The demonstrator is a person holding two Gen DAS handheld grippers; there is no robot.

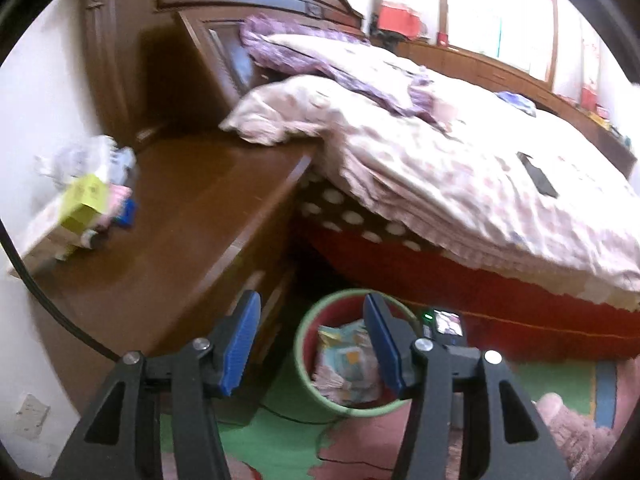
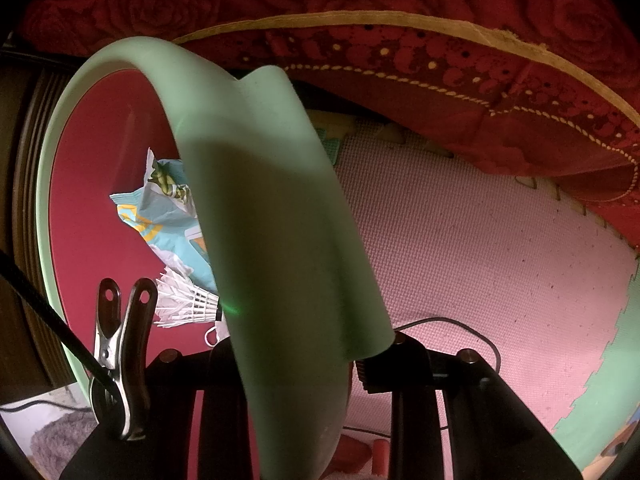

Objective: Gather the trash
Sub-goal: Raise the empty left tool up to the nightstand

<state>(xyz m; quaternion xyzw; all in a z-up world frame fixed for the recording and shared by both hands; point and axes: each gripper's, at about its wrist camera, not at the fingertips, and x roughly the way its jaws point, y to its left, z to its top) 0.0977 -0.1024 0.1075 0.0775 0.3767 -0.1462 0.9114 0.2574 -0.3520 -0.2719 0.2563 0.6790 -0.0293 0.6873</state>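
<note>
Two grippers: left gripper (image 1: 310, 344), fingers spread and empty, faces table litter (image 1: 90, 196) up-left; right gripper (image 2: 298, 354) pinches the bin (image 2: 256, 184) rim.

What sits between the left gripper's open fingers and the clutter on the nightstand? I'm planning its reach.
In the left wrist view, only bare brown top of the nightstand lies between the left gripper and the clutter by the wall.
</note>
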